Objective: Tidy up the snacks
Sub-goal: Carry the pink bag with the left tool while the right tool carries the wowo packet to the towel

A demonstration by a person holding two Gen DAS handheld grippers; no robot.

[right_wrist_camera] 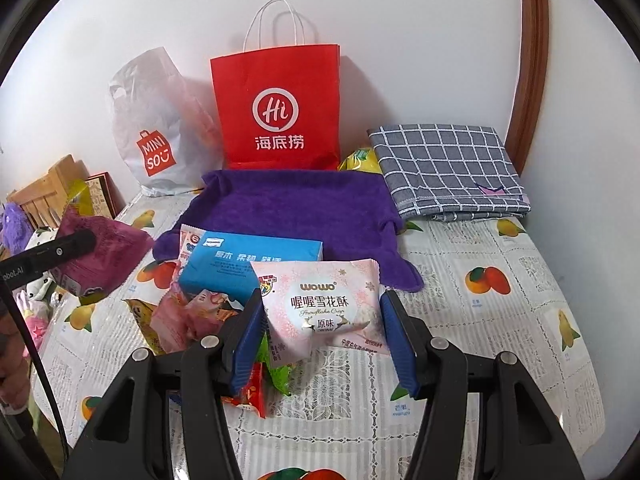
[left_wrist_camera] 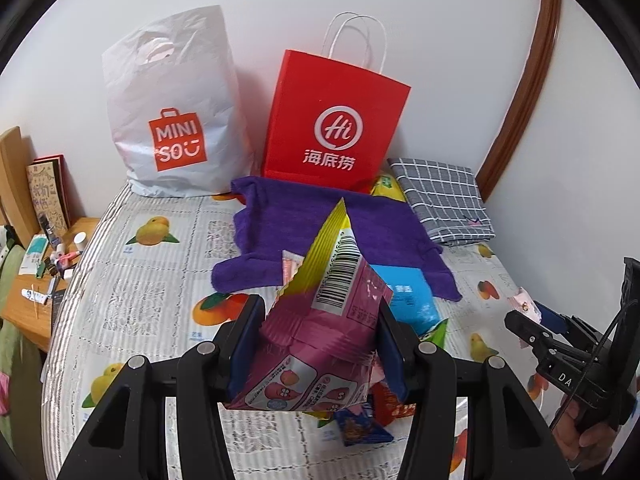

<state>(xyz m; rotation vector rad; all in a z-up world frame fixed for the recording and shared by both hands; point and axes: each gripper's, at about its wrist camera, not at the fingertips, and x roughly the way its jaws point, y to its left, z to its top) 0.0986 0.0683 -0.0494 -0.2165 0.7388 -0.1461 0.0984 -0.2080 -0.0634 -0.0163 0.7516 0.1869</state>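
Observation:
My left gripper [left_wrist_camera: 320, 344] is shut on a magenta and yellow snack bag [left_wrist_camera: 320, 320] and holds it above the bed; the bag also shows in the right wrist view [right_wrist_camera: 100, 256]. My right gripper [right_wrist_camera: 324, 336] is shut on a pale pink snowflake-crisp packet [right_wrist_camera: 328, 308], held above the snack pile. A blue tissue pack [right_wrist_camera: 240, 268] and several small snack packets [right_wrist_camera: 188, 316] lie on the bed below. A red paper bag [right_wrist_camera: 280, 112] and a white MINISO plastic bag [right_wrist_camera: 152, 136] stand against the wall.
A purple towel [right_wrist_camera: 296, 208] lies spread before the red bag. A folded grey checked cloth [right_wrist_camera: 448, 168] lies at the right, a yellow packet [right_wrist_camera: 360, 160] beside it. A wooden bedside table [left_wrist_camera: 36, 280] with small items stands at the left.

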